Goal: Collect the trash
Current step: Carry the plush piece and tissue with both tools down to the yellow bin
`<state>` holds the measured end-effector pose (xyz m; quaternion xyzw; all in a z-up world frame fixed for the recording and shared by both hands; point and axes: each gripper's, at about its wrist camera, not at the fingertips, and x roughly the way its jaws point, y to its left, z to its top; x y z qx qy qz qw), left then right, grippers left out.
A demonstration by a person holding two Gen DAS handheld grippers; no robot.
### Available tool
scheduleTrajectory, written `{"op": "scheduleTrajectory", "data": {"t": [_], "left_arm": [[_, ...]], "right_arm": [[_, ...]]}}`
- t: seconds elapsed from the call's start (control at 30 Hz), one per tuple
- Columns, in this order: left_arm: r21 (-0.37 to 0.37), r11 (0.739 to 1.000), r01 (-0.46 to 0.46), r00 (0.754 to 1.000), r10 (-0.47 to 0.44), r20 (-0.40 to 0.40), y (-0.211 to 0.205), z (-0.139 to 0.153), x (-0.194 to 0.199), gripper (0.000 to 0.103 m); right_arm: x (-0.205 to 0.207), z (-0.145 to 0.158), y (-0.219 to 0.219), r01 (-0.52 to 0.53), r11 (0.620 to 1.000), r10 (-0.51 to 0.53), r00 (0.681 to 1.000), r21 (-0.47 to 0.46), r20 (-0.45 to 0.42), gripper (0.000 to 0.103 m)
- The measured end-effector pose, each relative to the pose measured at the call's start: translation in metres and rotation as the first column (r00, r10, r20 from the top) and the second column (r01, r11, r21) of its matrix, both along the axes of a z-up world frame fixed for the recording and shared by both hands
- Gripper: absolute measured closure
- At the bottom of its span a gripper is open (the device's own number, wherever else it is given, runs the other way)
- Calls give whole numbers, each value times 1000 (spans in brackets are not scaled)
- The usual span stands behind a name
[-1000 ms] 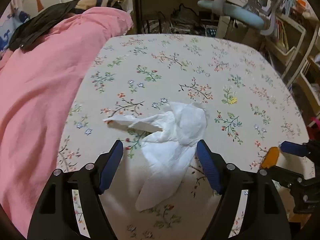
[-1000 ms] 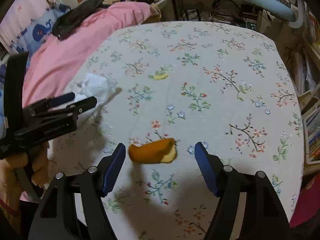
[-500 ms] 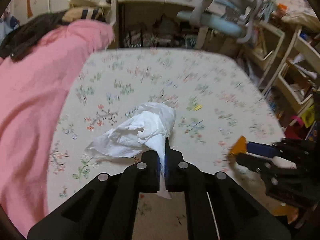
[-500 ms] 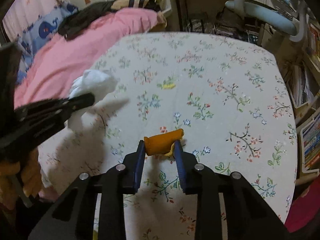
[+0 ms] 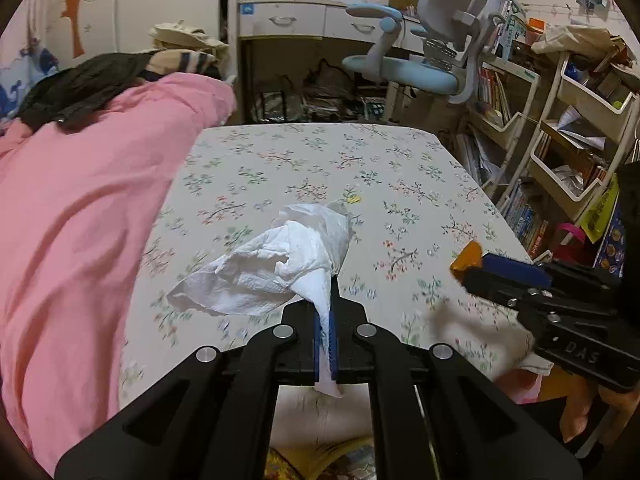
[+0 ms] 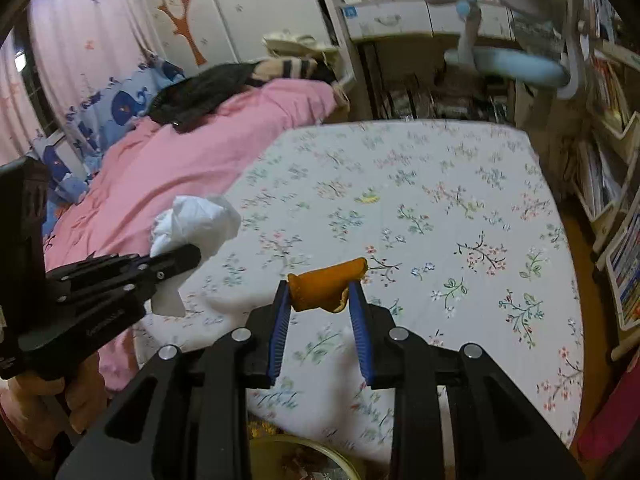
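Observation:
A crumpled white tissue [image 5: 280, 264] hangs above the flowered bed sheet [image 5: 320, 168], pinched in my left gripper [image 5: 326, 300], which is shut on it. The same tissue [image 6: 196, 224] shows at the left of the right wrist view, ahead of the left gripper [image 6: 180, 260]. An orange peel [image 6: 326, 286] sits between the blue pads [image 6: 282, 316] of my right gripper [image 6: 320, 296], which is shut on it and held above the sheet. In the left wrist view the peel [image 5: 466, 262] pokes out of the right gripper [image 5: 476, 268] at the right.
A pink blanket [image 5: 80, 220] covers the bed's left side. A desk chair [image 5: 424, 52] and shelves of books [image 5: 560, 140] stand beyond and to the right. A round bin's rim [image 6: 304, 452] shows below the bed's near edge. A small yellow scrap [image 6: 370, 198] lies mid-sheet.
Both grippers closed, the left on the tissue and the right on the orange peel, then lifted them off the sheet and drew back toward the bed's near edge.

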<state>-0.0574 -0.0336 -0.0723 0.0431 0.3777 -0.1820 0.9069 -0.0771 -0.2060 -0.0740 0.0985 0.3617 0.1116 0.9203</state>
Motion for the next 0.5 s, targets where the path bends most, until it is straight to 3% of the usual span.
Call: {"op": "scheduleTrajectory", "data": {"t": [0.23, 0.5], "left_arm": [[-2, 999, -41, 999, 41, 36, 16, 12, -46, 99], [-1, 999, -37, 999, 37, 39, 19, 16, -93, 99]], "right_arm": [[-40, 16, 3, 17, 1000, -16, 994, -7, 110, 73], [-77, 10, 16, 3, 1000, -1, 992, -14, 124, 73]]}}
